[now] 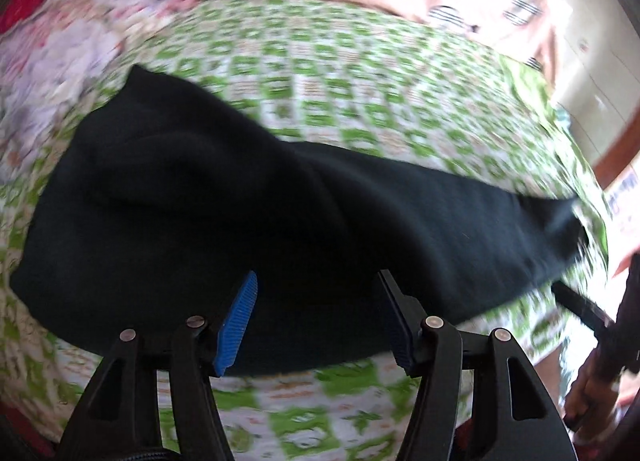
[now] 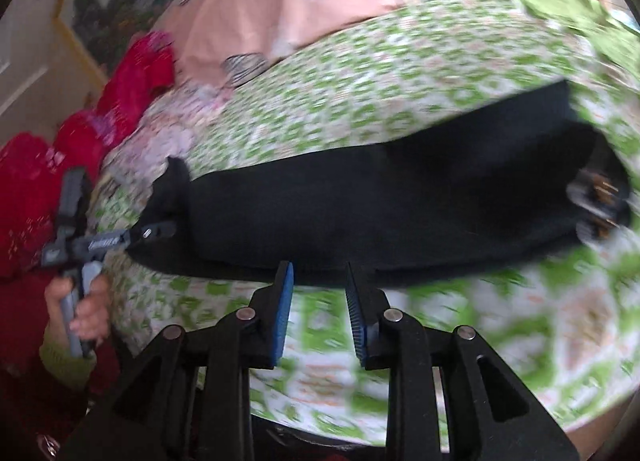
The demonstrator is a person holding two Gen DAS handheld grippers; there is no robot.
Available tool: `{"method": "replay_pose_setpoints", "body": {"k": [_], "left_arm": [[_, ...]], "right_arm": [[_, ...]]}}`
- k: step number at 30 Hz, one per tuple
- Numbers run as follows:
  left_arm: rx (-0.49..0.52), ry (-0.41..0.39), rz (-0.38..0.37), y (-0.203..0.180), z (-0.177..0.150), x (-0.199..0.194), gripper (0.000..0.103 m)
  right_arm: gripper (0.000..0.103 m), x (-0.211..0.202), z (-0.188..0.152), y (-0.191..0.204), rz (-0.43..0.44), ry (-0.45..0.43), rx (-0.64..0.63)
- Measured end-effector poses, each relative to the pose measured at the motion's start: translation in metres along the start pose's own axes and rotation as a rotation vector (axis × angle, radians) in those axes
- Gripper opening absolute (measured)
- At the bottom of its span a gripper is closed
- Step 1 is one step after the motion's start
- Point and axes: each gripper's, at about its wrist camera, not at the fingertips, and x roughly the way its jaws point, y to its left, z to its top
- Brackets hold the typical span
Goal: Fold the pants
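The black pants are lying as one long dark band across the green-checked bedspread, their long axis running side to side in front of both grippers rather than away from them. Taking the pants as the landmark and going from their left end, the left gripper is hovering over the near long edge toward that end, its blue pads standing well apart with only cloth showing beyond the gap and nothing pinched between them. In the right wrist view, a hand is gripping that same tool's handle just off the left end of the pants. Farther right along the near edge, the right gripper is sitting just short of the hem line, its pads parted only a little and closing on nothing; the bedspread is showing through the gap. Both tools are about equally near the near edge, so a further fold would likely mean regripping that edge or the two ends. The blur is hiding whether either pad is brushing the fabric.
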Motion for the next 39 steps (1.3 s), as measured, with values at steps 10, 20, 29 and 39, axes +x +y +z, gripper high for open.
{"method": "replay_pose_setpoints", "body": {"k": [10, 20, 29, 39], "left_arm": [[-0.116, 0.095, 0.110, 0.025, 0.089, 0.009, 0.068], [-0.110, 0.269, 0.308, 0.044, 0.139, 0.062, 0.063], [-0.136, 0.234, 0.266, 0.061, 0.123, 0.064, 0.018], [-0.282, 0.007, 0.075, 0.100, 0.072, -0.006, 0.006]], "right_arm": [[0.028, 0.061, 0.024, 0.081, 0.221, 0.100, -0.227], [0.039, 0.118, 0.049, 0.138, 0.284, 0.151, -0.421], [0.040, 0.169, 0.047, 0.150, 0.176, 0.224, -0.544], [0.006, 0.150, 0.053, 0.150, 0.222, 0.200, -0.545]]}}
